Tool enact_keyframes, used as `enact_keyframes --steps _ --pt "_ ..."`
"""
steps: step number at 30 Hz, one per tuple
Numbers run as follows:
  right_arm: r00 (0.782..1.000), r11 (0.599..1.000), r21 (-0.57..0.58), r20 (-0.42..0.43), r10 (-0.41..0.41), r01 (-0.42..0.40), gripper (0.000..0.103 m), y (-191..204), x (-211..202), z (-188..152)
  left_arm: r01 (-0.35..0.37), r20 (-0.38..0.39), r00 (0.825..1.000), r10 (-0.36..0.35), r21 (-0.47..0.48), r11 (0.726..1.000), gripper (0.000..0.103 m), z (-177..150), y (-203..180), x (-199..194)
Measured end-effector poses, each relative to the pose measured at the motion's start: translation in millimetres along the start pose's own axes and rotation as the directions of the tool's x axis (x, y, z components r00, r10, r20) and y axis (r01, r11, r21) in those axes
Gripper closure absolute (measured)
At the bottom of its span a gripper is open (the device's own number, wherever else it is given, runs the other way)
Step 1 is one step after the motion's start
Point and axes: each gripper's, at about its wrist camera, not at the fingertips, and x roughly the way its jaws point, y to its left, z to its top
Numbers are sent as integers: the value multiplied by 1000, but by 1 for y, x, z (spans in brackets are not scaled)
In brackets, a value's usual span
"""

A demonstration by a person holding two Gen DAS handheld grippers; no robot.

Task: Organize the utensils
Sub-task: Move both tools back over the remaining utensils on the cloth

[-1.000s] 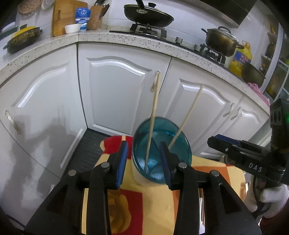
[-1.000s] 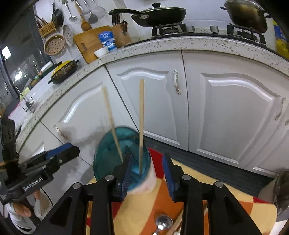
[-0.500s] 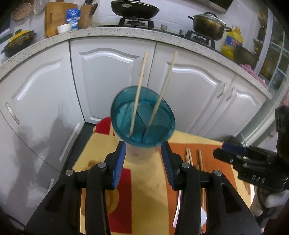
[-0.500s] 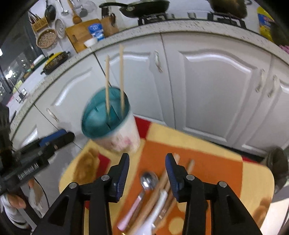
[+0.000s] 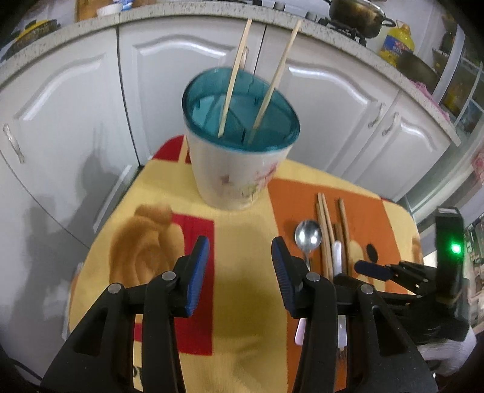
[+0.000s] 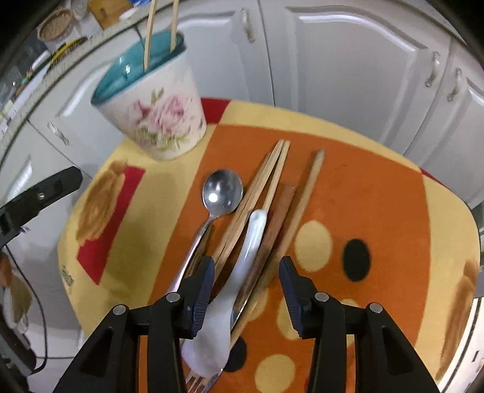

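A white flowered holder (image 5: 239, 178) (image 6: 163, 121) with a teal inside stands at the far side of the table, and two pale chopsticks (image 5: 233, 81) (image 6: 149, 33) stick out of it. My left gripper (image 5: 239, 245) is open over bare cloth, short of the holder. To its right lie a metal spoon (image 5: 308, 235) (image 6: 222, 192), wooden chopsticks (image 5: 325, 223) (image 6: 266, 178), a white ceramic spoon (image 6: 252, 238) and a fork (image 6: 193, 378). My right gripper (image 6: 246, 263) hangs open just above this pile. The white spoon's handle runs between its fingers, and the pads are clear of it.
The table wears a yellow, orange and red cloth (image 5: 242, 302) (image 6: 378, 196). White cabinet doors (image 5: 181, 66) close off the far side under a speckled counter with a pot (image 5: 357, 15) and an oil bottle (image 5: 396, 42). A white-gloved hand (image 5: 444, 356) holds the right gripper.
Both grippers drew back from the holder and sank toward the table. The right one tipped down over the utensil pile. Both jaws stand a little wider than before.
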Motion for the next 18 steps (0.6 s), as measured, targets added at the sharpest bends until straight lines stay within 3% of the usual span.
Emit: enact_keyframes --steps 6,10,18 --pt "999 999 -22 -11 -39 39 52 -11 3 -12 -6 -31 1000 5 -5 1000 61 -6 4 9" --pt "999 1000 11 -25 -22 22 52 -31 -5 -24 14 -58 998 -14 12 1000 61 -9 0 18" --pt "999 992 122 -20 -25 27 52 -69 -29 -41 119 -120 987 -111 62 991 61 -6 -28 58"
